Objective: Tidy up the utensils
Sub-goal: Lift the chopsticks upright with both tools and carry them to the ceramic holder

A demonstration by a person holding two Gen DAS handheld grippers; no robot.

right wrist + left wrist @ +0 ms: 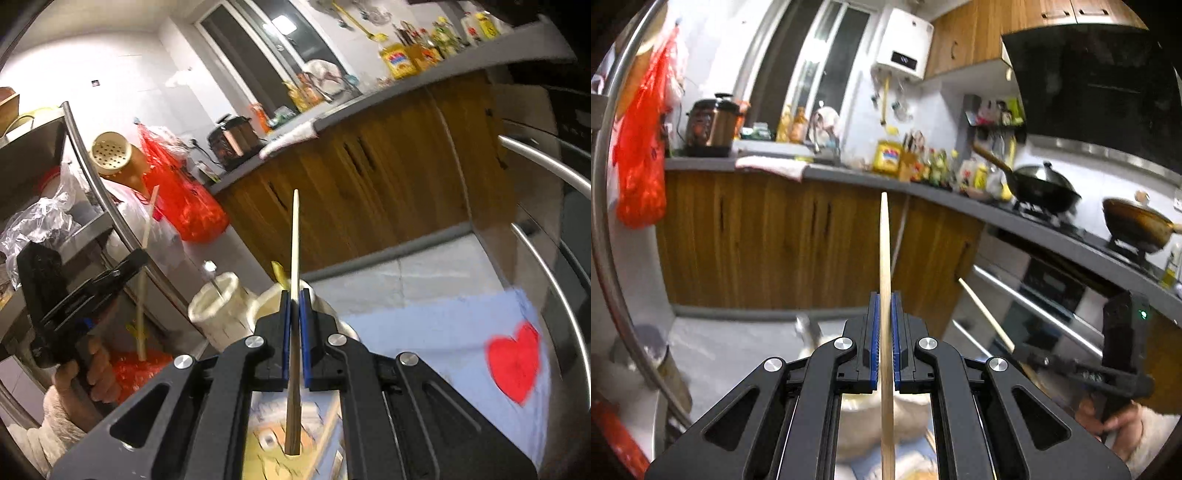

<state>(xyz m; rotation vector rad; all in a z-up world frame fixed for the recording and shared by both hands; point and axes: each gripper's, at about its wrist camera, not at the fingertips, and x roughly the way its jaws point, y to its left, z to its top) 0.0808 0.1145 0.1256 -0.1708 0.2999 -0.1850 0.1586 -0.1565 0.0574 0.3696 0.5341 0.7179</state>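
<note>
My left gripper is shut on a wooden chopstick that points up and away between the blue pads. My right gripper is shut on a second chopstick, also pointing forward. The right gripper with its chopstick shows at the right of the left wrist view. The left gripper with its chopstick shows at the left of the right wrist view. A white slotted utensil holder stands on the floor ahead of the right gripper, with a second cream compartment beside it holding a yellow-handled item.
A blue cloth with a red heart lies on the floor. Wooden cabinets under a grey counter face me. A metal shelf rack with a red bag stands at the left. Oven handles are at the right.
</note>
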